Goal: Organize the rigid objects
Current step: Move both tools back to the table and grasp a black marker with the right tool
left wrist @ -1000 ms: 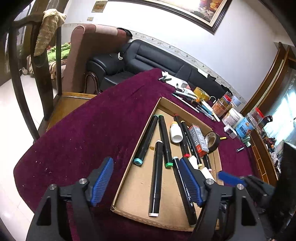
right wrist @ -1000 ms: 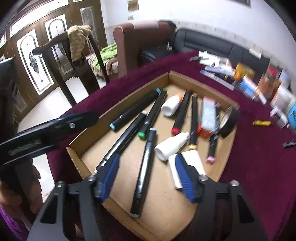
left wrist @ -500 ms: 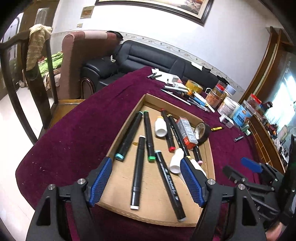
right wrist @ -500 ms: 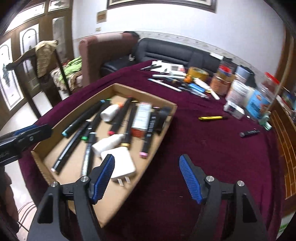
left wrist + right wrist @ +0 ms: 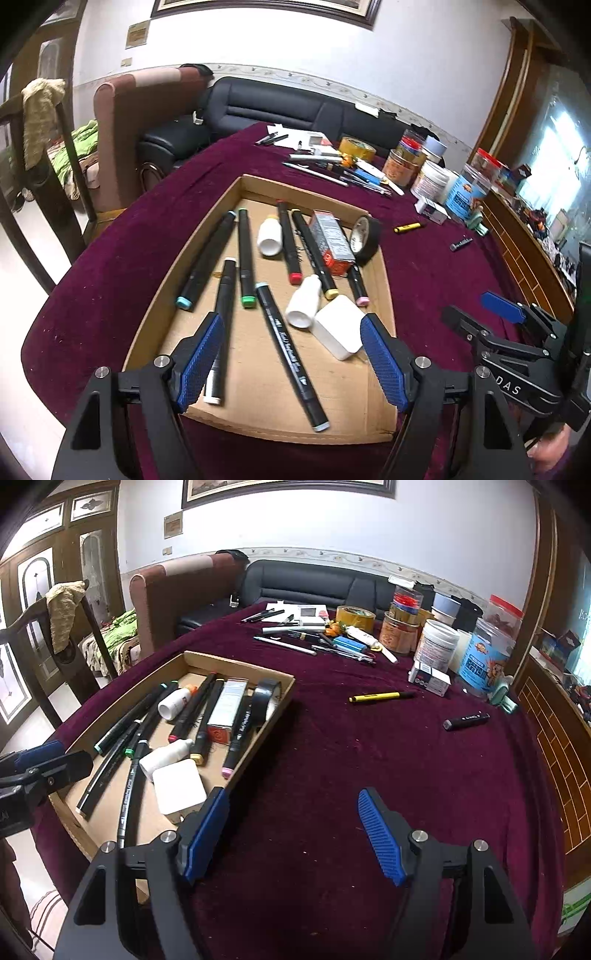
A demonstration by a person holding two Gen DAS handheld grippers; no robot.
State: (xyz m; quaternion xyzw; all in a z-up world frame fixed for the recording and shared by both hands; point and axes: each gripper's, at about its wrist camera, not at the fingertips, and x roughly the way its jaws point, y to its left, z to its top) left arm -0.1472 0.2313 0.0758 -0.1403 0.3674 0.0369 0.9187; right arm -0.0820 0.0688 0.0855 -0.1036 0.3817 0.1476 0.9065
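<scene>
2 claws over the counter
Left claw (image 5: 291, 354) and right claw (image 5: 293, 836) are both apart, holding nothing; box (image 5: 380, 280) sits mid-frame.

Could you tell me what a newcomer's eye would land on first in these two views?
First, the shallow cardboard tray on the purple tablecloth, crowded with black markers, two white bottles and a white charger block. Next, the blue-padded left hand-held gripper, open above the tray. Beyond, jars and a yellow pen clutter the table's far side.

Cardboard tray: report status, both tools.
Left tool open, empty, over the cardboard tray. Right tool open, empty, over bare cloth. Yellow pen and black marker loose outside tray. Nothing blocking.
</scene>
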